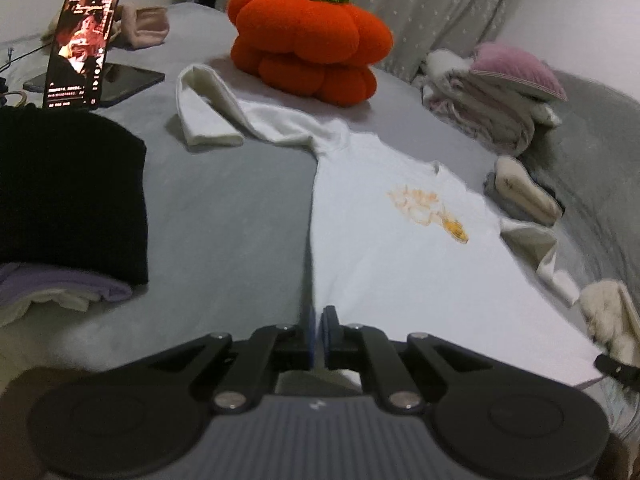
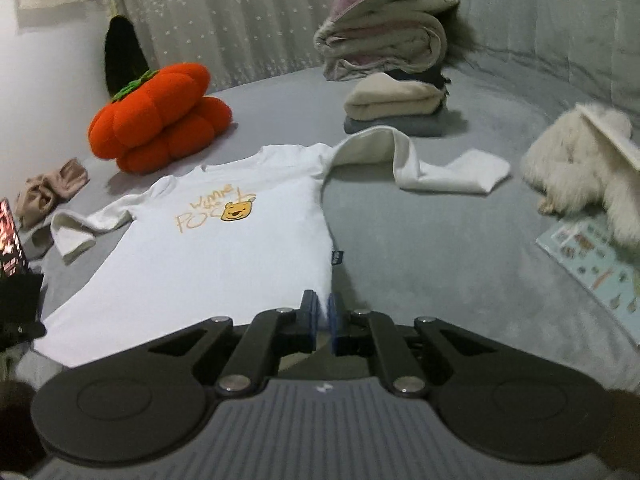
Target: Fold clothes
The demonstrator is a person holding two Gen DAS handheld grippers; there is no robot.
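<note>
Bedding first: a grey, soft-surfaced bed (image 2: 400,240) fills both views, and everything noted below is carried on it.

A white long-sleeved T-shirt with an orange bear print (image 2: 208,256) is spread flat, front up, across the middle of the bed. One sleeve is seen bent back on itself toward the folded stacks; the other is crumpled near a beige bundle.

A round orange plush pumpkin cushion with a green stalk (image 1: 308,44) is set beyond the collar, apart from the shirt.

A stack of folded pale garments topped by a pink cushion (image 2: 384,36) is placed further back. A smaller pile of cream and grey folded clothes (image 2: 392,108) lies in front of it, near the bent sleeve.

A folded black knitted garment (image 1: 72,196) rests on lilac fabric at the left edge of the left view.

A white fluffy item (image 2: 584,164) is seen at the right, partly over an illustrated sheet (image 2: 592,272).

A lit phone on a stand (image 1: 80,48) is propped upright behind the black garment.

The left tool (image 1: 318,334) is pinched tight on the shirt's hem corner. The right tool (image 2: 323,322) is closed narrowly on the opposite hem corner, white cloth showing between its blue pads.
</note>
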